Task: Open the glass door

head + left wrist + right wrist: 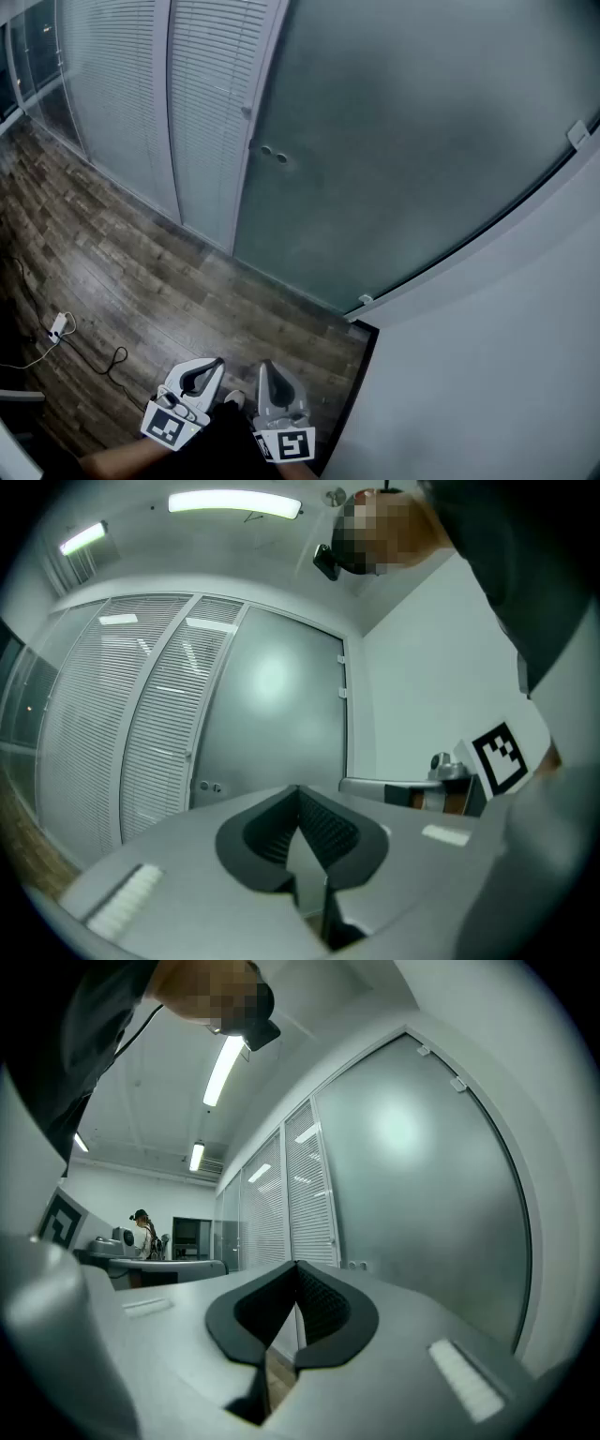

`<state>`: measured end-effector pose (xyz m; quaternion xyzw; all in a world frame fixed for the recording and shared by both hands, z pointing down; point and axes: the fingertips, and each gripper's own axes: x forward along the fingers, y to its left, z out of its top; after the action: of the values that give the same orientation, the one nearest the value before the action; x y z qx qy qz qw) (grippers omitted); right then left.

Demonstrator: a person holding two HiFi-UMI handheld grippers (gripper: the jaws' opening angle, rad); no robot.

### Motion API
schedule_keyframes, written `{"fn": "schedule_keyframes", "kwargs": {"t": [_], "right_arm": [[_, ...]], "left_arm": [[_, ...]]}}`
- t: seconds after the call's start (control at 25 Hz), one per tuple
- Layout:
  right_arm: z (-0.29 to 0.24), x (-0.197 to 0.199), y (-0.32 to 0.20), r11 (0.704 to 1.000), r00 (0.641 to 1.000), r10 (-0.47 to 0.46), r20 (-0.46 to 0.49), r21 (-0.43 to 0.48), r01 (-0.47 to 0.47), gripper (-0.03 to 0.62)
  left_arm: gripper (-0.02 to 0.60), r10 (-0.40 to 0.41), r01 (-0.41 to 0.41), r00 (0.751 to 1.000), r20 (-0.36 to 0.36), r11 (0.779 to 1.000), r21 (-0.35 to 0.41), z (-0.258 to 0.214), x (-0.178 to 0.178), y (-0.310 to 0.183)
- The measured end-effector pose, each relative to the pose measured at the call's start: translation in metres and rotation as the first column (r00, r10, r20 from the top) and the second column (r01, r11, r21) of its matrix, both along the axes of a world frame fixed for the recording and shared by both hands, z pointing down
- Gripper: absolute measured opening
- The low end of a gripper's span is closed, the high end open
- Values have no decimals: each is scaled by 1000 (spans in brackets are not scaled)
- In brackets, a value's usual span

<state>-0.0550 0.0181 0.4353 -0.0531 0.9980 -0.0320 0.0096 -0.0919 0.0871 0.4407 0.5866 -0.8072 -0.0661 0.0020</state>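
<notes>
Frosted glass door (pixel 403 141) standing shut between slatted blinds (pixel 122 94) and white wall (pixel 506 375). Wood floor (pixel 141 281) carrying cable (pixel 56 337) at left edge. Left gripper (pixel 214 363) and right gripper (pixel 265 367) hovering clenched, empty, apart from door.

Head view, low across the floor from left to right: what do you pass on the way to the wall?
plug → left gripper → right gripper → wall

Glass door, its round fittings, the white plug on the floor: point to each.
glass door (pixel 403 141), head view, middle of frosted pane.
round fittings (pixel 281 157), head view, right one of the pair.
white plug (pixel 58 325), head view, its body.
</notes>
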Motion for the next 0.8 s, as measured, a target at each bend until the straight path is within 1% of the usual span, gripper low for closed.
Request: {"fn": "schedule_keyframes", "kwargs": {"t": [0.08,0.16,0.32,0.52,0.68,0.8], "right_arm": [[-2,0,-10,1000,1000,-7,-4,9,7,0],[-1,-1,-20,1000,1000,-7,-6,12,7,0],[-3,-3,-34,999,1000,21,-9,33,-21,0],[-4,2,-40,995,998,63,-12,72,-62,0],[-3,5,-50,995,997,72,-11,64,-71,2],[3,7,-55,997,998,68,-6,44,-67,2]], "left_arm": [[0,-20,20,1000,-11,1000,14,-3,-1,-10],[0,-23,23,1000,-13,1000,14,-4,-3,-20],[0,3,-3,1000,5,1000,14,-6,-7,-35],[0,27,-27,1000,15,999,36,-11,-5,-45],[0,23,-23,999,30,999,30,-11,-2,-51],[0,3,-4,1000,24,1000,27,-6,-2,-52]]}}
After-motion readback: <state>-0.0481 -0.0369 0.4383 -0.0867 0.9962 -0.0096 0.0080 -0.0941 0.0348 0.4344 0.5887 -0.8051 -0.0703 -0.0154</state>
